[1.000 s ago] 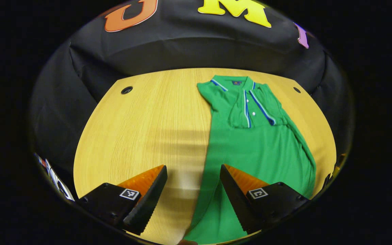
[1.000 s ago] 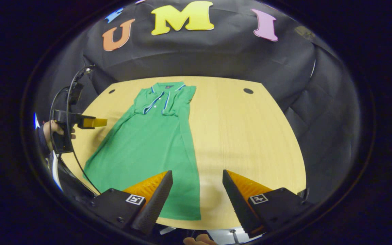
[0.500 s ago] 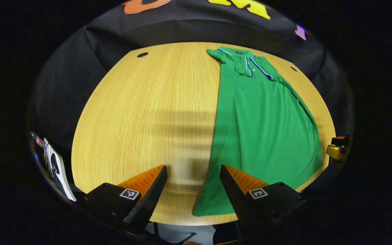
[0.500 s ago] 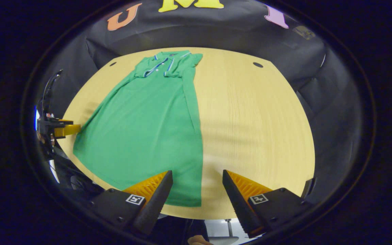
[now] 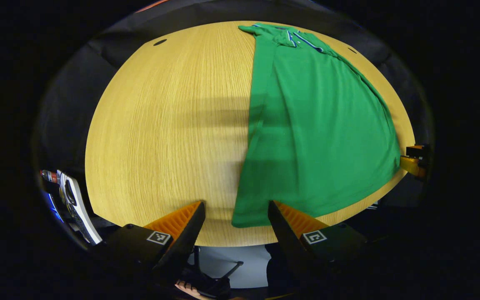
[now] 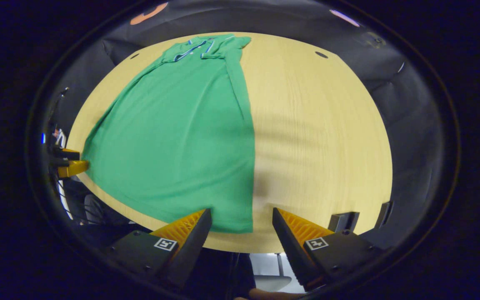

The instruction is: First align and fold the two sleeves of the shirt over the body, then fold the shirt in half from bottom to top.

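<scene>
A green polo shirt (image 5: pixel 315 125) (image 6: pixel 181 129) lies flat and lengthwise on the wooden table (image 5: pixel 161 125) (image 6: pixel 319 137), collar at the far end, both sleeves folded over the body. My left gripper (image 5: pixel 236 216) is open, hovering over the shirt's near left hem corner at the table's front edge. My right gripper (image 6: pixel 242 223) is open too, over the near right hem corner. Neither touches the cloth. In the right gripper view the left gripper (image 6: pixel 71 166) shows at the far left by the hem; in the left gripper view the right gripper (image 5: pixel 413 162) shows at the far right.
The table's front edge runs just ahead of both grippers, with floor and a chair base (image 5: pixel 219 275) below. Small round holes (image 5: pixel 159 42) (image 6: pixel 321 54) sit in the table's far corners. Black cloth walls surround the table. Some objects (image 5: pixel 69 200) lie off the table's left side.
Both grippers have drawn back toward me and tilted down, from over the shirt's body to its near hem corners. The shirt has not moved. Both stay open.
</scene>
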A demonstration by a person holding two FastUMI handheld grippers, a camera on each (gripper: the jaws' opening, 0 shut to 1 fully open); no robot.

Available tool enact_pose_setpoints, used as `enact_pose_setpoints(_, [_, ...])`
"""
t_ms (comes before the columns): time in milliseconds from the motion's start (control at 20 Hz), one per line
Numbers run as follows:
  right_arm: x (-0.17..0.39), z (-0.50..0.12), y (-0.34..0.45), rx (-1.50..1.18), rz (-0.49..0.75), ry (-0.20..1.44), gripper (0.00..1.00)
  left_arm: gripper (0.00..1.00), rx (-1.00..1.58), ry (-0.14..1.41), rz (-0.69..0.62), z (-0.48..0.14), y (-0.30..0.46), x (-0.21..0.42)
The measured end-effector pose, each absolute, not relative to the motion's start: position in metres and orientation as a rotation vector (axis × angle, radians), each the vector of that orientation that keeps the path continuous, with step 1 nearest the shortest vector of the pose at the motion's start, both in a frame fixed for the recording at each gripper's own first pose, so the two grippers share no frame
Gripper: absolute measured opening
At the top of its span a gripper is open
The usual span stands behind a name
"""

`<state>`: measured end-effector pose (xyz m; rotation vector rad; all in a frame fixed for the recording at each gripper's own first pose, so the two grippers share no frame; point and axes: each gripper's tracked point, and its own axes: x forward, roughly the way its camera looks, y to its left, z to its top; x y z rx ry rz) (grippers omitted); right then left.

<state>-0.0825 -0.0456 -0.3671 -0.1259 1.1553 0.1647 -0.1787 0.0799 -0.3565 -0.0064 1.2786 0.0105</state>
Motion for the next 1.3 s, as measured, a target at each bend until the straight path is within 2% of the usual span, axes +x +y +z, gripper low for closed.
enact_pose_setpoints(200, [-0.085, -0.375, -0.046, -0.134, 0.133, 1.207, 0.95, 0.89, -0.102, 1.340, 0.022, -0.362, 0.076, -0.179])
enact_pose_setpoints(500, [-0.087, -0.380, -0.041, -0.014, 0.097, 1.318, 0.93, 0.86, -0.099, 1.419, 0.005, -0.365, 0.073, -0.177])
enact_pose_setpoints(600, [-0.085, -0.380, -0.041, 0.001, 0.085, 1.337, 0.84, 0.85, -0.095, 1.431, -0.006, -0.365, 0.071, -0.178])
enact_pose_setpoints(700, [-0.079, -0.379, -0.035, -0.010, 0.096, 1.334, 0.80, 0.77, -0.097, 1.445, -0.017, -0.366, 0.065, -0.180])
enact_pose_setpoints(750, [-0.078, -0.379, -0.033, -0.021, 0.104, 1.335, 0.70, 0.79, -0.099, 1.454, -0.017, -0.366, 0.062, -0.180])
enact_pose_setpoints(850, [-0.078, -0.379, -0.029, -0.054, 0.130, 1.344, 0.60, 0.56, -0.090, 1.478, -0.030, -0.367, 0.058, -0.180])
enact_pose_setpoints(950, [-0.077, -0.386, -0.028, -0.065, 0.148, 1.356, 0.55, 0.49, -0.086, 1.497, -0.037, -0.365, 0.058, -0.179])
enact_pose_setpoints(1050, [-0.074, -0.379, -0.029, -0.047, 0.127, 1.384, 0.33, 0.47, -0.085, 1.499, -0.037, -0.366, 0.056, -0.176])
enact_pose_setpoints(1150, [-0.073, -0.379, -0.027, -0.064, 0.142, 1.400, 0.29, 0.42, -0.087, 1.495, -0.049, -0.365, 0.052, -0.177])
enact_pose_setpoints(1200, [-0.074, -0.379, -0.027, -0.072, 0.153, 1.403, 0.33, 0.34, -0.099, 1.496, -0.056, -0.366, 0.049, -0.175])
enact_pose_setpoints(1250, [-0.074, -0.379, -0.028, -0.077, 0.162, 1.404, 0.33, 0.35, -0.117, 1.500, -0.059, -0.366, 0.046, -0.175])
enact_pose_setpoints(1300, [-0.068, -0.378, -0.026, -0.047, 0.160, 1.395, 0.33, 0.14, -0.129, 1.501, -0.055, -0.365, 0.043, -0.173])
